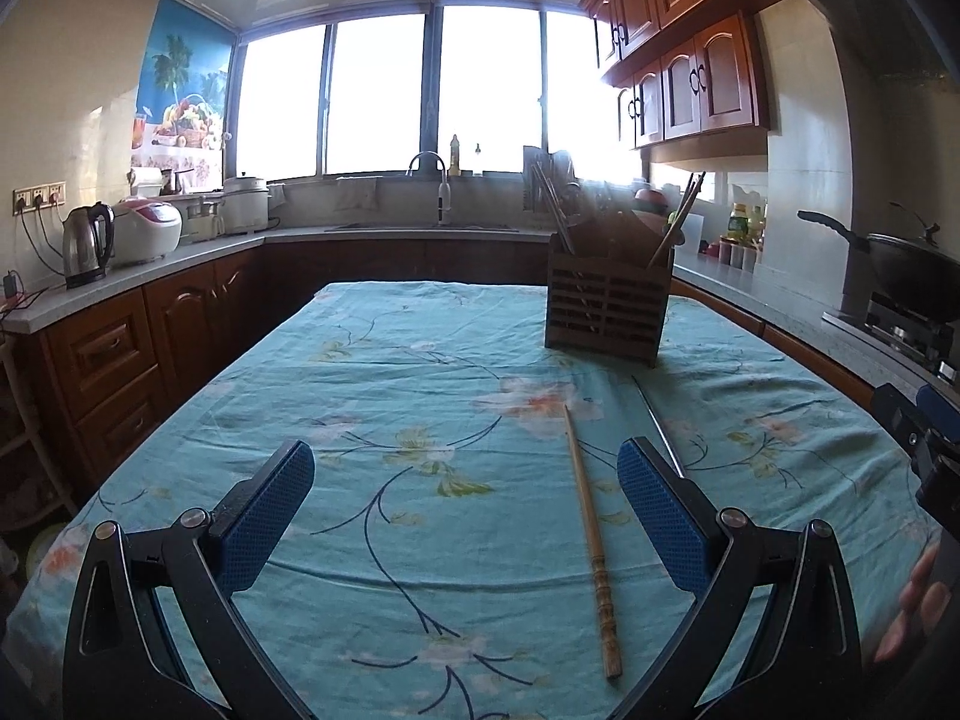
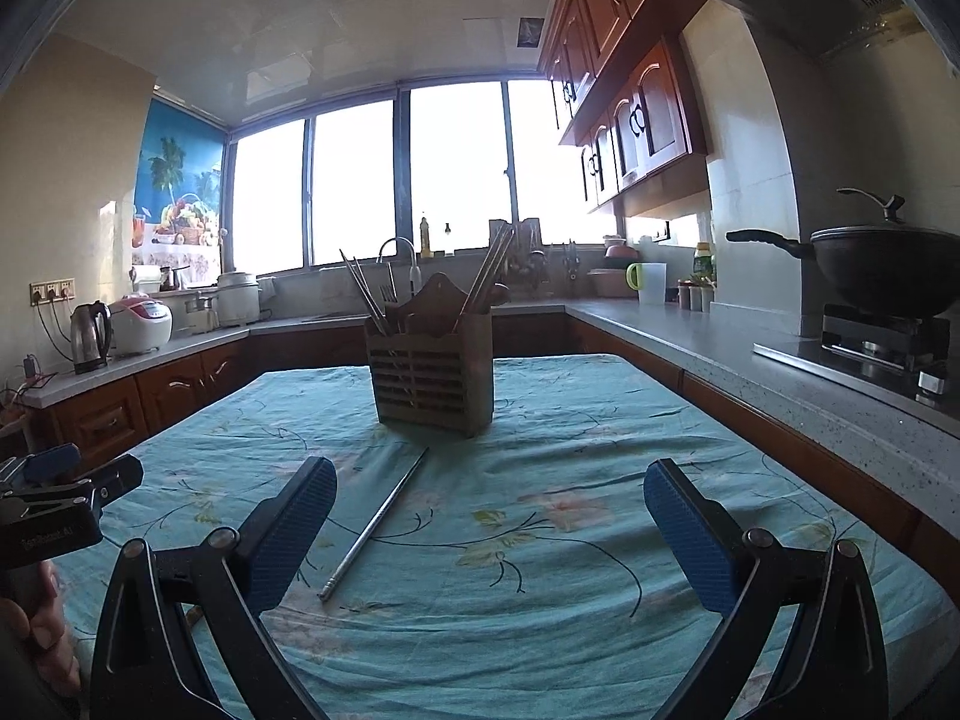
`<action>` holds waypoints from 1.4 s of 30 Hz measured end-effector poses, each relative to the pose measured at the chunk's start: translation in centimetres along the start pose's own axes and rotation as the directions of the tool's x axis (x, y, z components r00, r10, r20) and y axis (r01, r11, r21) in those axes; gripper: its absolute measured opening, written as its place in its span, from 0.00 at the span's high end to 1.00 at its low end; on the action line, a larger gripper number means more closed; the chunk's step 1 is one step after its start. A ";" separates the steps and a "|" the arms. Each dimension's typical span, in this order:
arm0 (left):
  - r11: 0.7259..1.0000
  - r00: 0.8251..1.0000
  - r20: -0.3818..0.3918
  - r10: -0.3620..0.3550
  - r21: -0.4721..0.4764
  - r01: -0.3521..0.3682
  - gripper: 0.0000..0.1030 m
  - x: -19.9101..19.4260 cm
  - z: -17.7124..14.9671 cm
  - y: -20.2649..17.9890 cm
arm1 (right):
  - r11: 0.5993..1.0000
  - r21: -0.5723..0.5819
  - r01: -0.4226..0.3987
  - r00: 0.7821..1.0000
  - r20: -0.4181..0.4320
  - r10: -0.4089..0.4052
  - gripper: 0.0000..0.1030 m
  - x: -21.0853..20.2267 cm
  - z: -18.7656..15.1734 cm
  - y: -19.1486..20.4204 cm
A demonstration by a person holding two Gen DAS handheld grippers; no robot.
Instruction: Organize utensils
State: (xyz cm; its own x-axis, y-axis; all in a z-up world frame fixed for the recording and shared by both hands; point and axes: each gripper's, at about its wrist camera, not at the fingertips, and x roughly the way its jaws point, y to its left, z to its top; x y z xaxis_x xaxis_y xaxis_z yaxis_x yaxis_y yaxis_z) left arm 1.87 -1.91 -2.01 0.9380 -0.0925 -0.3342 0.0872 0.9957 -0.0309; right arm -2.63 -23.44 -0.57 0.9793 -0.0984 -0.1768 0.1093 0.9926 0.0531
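Observation:
A wooden slatted utensil holder [image 1: 606,309] stands on the table with chopsticks sticking out of its left and right compartments; it also shows in the right wrist view [image 2: 431,381]. A wooden chopstick [image 1: 591,540] lies flat on the cloth between the fingers of my left gripper [image 1: 465,501], nearer the right finger. A metal chopstick [image 2: 375,525] lies flat just inside the left finger of my right gripper [image 2: 489,522]; it also shows in the left wrist view [image 1: 657,423]. Both grippers are open, empty and hover low over the table.
The table carries a teal floral cloth [image 1: 420,420]. Counters surround it: a kettle [image 1: 89,245] and rice cooker [image 1: 147,231] on the left, a sink at the back, a wok [image 2: 882,261] on the stove at the right.

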 end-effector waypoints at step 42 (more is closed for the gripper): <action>0.999 0.999 -0.012 0.032 0.039 -0.031 0.00 -0.7 -0.4 -0.6 | 1.000 0.000 0.011 1.000 -0.009 -0.011 0.00 -0.4 -0.4 0.4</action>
State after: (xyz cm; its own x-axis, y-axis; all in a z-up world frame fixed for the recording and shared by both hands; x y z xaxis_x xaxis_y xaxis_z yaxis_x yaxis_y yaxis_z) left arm 1.06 -2.46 -2.11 0.9361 -0.0607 -0.3465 0.0707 0.9974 0.0163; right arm -3.03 -23.02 -0.89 0.9765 -0.1089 -0.1858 0.1203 0.9914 0.0509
